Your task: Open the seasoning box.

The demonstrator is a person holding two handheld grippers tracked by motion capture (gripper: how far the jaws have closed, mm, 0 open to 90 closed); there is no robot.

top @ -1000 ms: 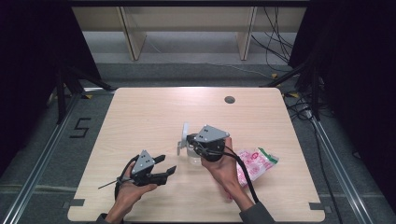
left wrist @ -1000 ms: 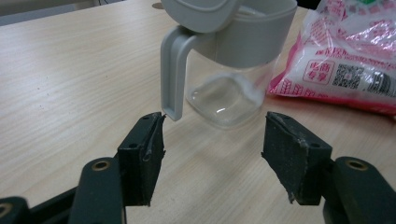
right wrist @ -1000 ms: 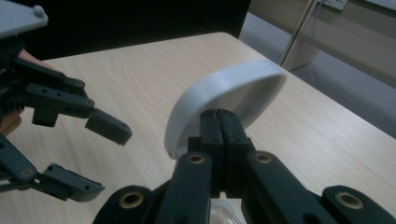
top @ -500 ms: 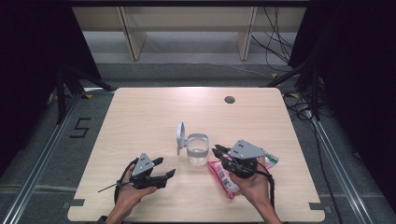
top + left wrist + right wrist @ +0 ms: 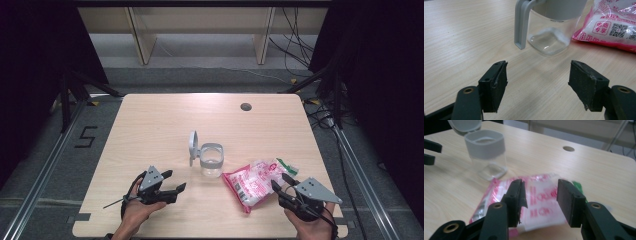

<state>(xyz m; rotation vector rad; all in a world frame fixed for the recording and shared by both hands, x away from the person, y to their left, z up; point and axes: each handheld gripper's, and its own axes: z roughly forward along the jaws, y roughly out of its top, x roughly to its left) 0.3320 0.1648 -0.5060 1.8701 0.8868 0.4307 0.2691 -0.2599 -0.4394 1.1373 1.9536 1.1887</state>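
The wooden table (image 5: 150, 120) is bearing every item, with a small dark round hole (image 5: 245, 106) lying in its far right part.

The pink and white packet (image 5: 255, 183) is lying flat toward the near right of the table, just right of the jar, its green end pointing right. In the right gripper view it is lying directly ahead of the jaws and partly between them, but the pads are standing clear of it.

The clear jar (image 5: 211, 161) with a grey collar is standing upright near the table's middle, its grey hinged lid (image 5: 193, 148) flipped up on the left side. In the left gripper view it is standing beyond the jaw tips, apart from them.

The right gripper (image 5: 282, 186) is hovering at the near right edge, pointing at the packet; its jaws have just been opening and are standing released, gripping nothing.

The left gripper (image 5: 176, 181) is resting near the near left edge, pointing right toward the jar; its jaws have just been opening and are standing wide apart over bare wood.
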